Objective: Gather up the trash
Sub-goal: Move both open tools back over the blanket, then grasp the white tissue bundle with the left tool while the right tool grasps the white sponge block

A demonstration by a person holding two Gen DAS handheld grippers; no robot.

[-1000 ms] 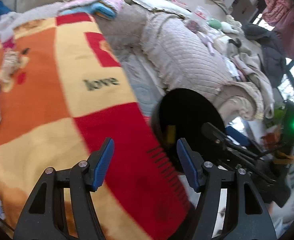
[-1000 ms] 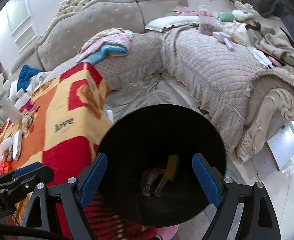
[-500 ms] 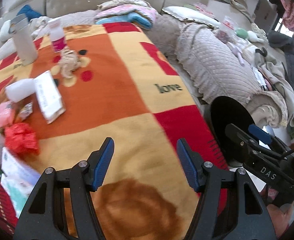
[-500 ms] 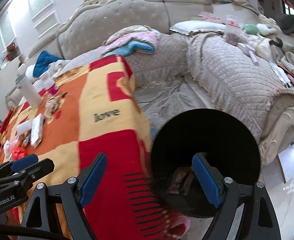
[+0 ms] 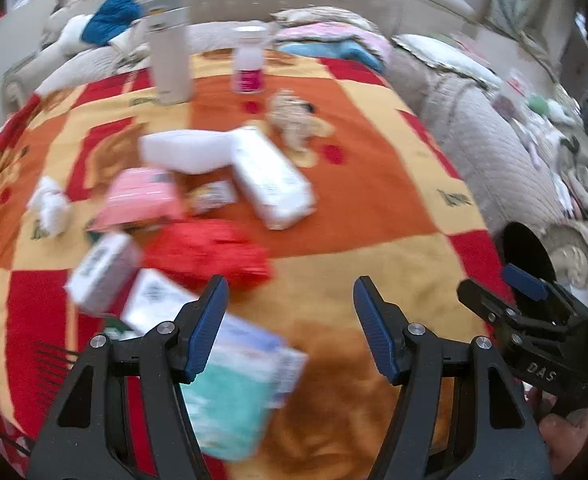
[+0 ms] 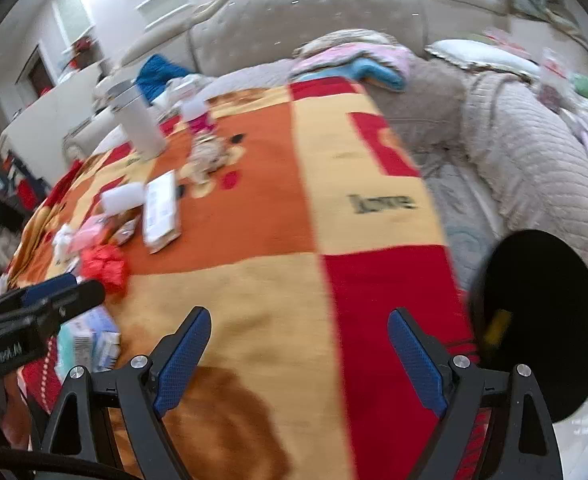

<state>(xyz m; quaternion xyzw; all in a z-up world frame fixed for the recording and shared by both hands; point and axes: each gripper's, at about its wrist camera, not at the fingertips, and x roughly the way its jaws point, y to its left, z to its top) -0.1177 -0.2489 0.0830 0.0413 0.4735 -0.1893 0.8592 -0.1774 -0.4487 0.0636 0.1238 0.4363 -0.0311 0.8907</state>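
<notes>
The left wrist view shows the left hand-held gripper released and empty over the blanket's near edge, above a teal pack beside the red wrapper, while the right wrist view alone shows the right hand-held gripper opening, empty, with the black bin off the blanket's right edge.

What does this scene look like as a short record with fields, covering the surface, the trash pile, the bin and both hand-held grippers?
surface: patchwork blanket in red, orange and yellow
trash pile: red crumpled wrapper, pink packet, white packet, small boxes and tissue, all loose on the blanket
upright items: white tumbler, small bottle
bin: black bin beside the blanket's edge, something yellow inside
left hand-held gripper: open, nothing between its jaws
right hand-held gripper: jaws opening, nothing between them
</notes>
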